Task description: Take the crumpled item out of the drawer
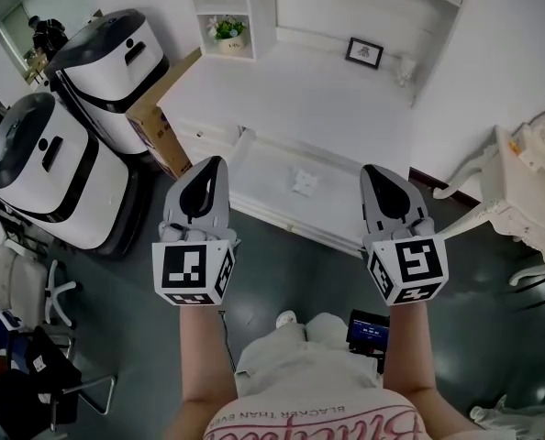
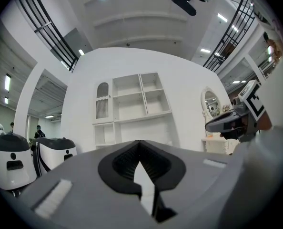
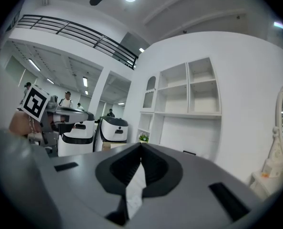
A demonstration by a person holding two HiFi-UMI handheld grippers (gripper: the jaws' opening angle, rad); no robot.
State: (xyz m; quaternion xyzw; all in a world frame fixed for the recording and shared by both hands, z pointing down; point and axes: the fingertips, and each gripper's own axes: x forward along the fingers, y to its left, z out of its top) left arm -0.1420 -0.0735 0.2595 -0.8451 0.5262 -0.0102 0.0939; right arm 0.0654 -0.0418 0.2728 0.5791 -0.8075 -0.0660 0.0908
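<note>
The big white desk (image 1: 346, 90) with its shelving stands against the wall, and the person faces it squarely from a little way back, which makes sense if the drawer is the goal. Two white machines (image 1: 80, 117) and a cardboard box (image 1: 158, 122) crowd the desk's left side, so the front is the only free way in.

The drawer (image 1: 263, 165) is pulled out toward the person, its inside open from above. The left gripper (image 1: 216, 163) and the right gripper (image 1: 372, 170) are held level and side by side, aimed at the desk to either side of the drawer's middle. Each has its jaws pressed together with nothing between them, as you'd carry them before reaching.

The crumpled item (image 1: 304, 183), small and white, lies on the drawer's floor near the middle, untouched, well short of either gripper's tips.
</note>
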